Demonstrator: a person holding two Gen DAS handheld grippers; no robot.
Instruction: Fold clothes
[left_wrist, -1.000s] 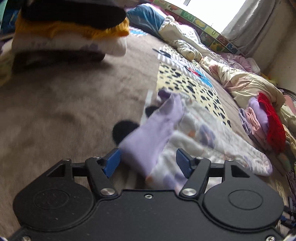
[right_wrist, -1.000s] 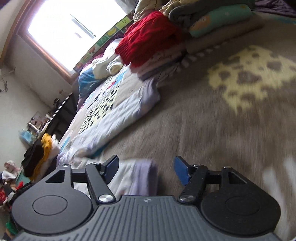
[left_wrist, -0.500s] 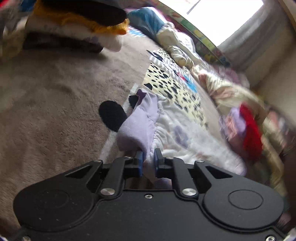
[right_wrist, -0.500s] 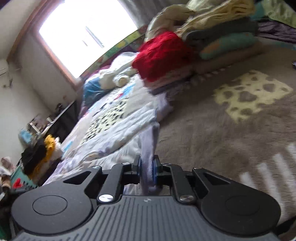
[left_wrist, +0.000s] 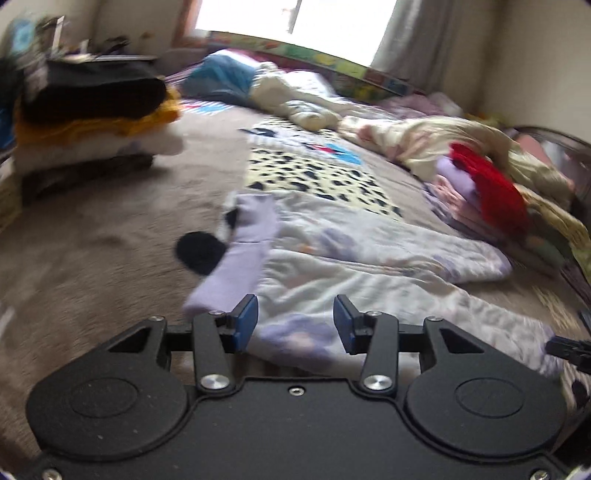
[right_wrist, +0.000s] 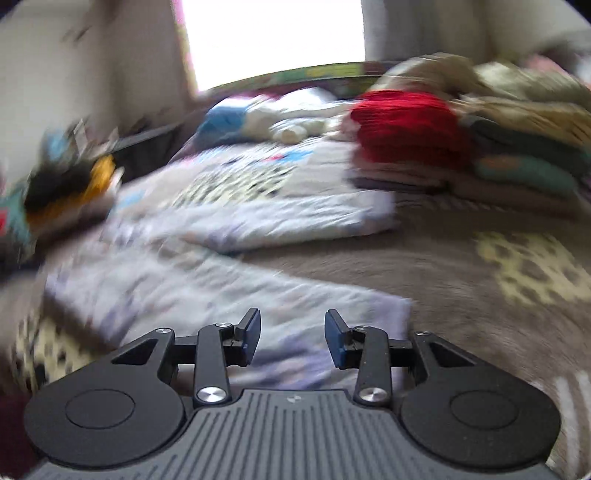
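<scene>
no readable text anywhere, colourful printed border under the window might carry letters or pictures, way too blurry to make out, nothing legible on the grippers either

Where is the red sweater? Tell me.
In the left wrist view the red sweater tops a folded pile at right, beyond the white garment.

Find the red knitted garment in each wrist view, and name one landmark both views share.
Left wrist: red knitted garment at right of centre, on a folded stack.
Right wrist: red knitted garment upper right of centre, on a folded stack.
Shared landmark: the bright window.
</scene>
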